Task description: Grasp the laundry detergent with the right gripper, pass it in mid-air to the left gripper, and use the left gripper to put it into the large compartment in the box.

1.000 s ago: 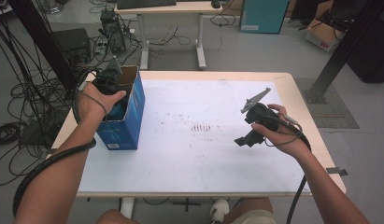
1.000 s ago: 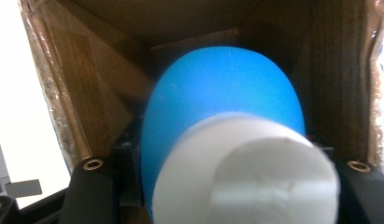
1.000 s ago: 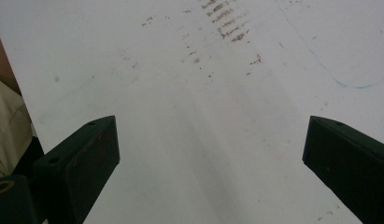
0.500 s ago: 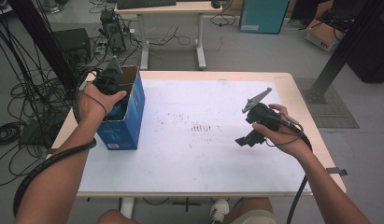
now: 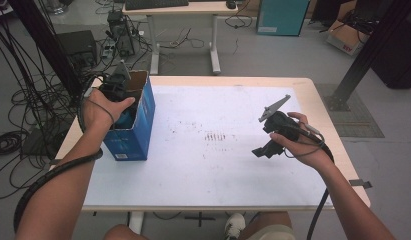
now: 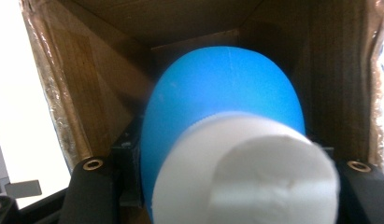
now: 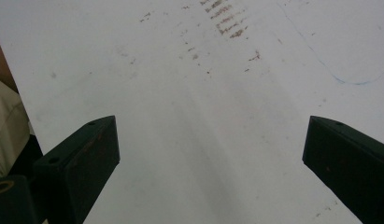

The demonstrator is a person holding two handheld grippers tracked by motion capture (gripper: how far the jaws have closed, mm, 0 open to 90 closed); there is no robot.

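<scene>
nothing has shifted: my left gripper stays clamped on the blue-and-white bottle inside the blue carton, not released; right gripper hangs wide apart, idle.

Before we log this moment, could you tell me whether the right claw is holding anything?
No, the right claw stands wide open above the bare white table, with nothing between its jaws.
</scene>
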